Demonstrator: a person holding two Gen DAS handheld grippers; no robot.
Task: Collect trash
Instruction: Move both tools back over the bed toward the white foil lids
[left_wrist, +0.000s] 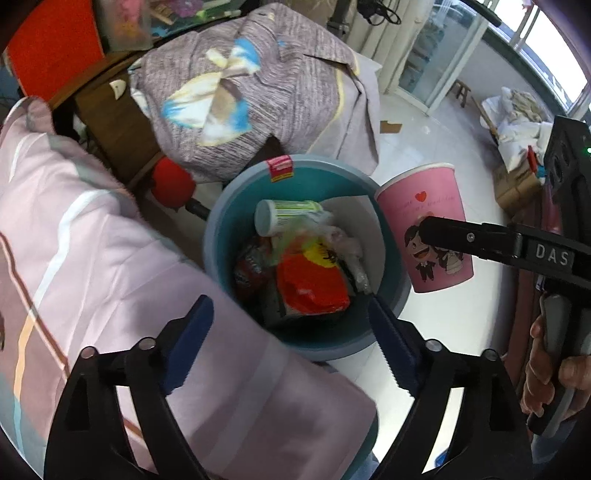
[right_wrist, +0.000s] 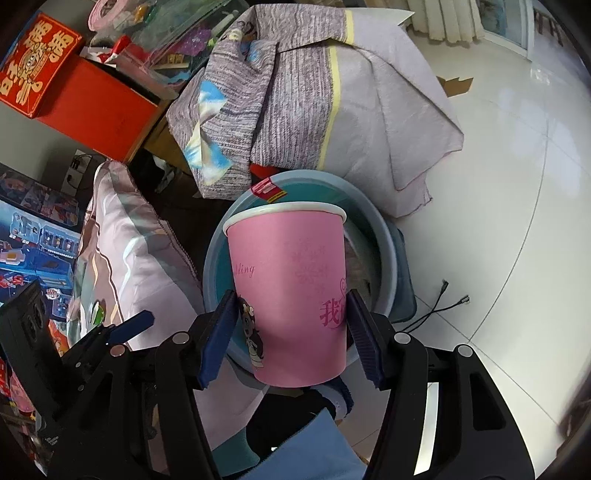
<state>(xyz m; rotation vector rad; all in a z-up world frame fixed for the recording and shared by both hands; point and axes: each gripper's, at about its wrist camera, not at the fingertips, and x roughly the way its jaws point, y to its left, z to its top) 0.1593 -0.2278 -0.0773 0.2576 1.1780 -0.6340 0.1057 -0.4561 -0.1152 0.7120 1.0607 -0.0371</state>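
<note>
Between the right tongs (right_wrist: 291, 332), a pink cartoon-printed paper cup (right_wrist: 291, 280).

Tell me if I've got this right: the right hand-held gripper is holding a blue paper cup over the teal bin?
Not quite: the paper cup is pink, not blue, as the right wrist view shows. The right hand-held gripper does hold it over the teal bin.

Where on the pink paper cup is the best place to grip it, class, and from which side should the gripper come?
Probably the lower half of the pink paper cup, pads on opposite sides of its round wall, approaching side-on, as the right gripper holds it now. The cup stands upright with its open rim on top, and the base likely resists crushing better.
</note>
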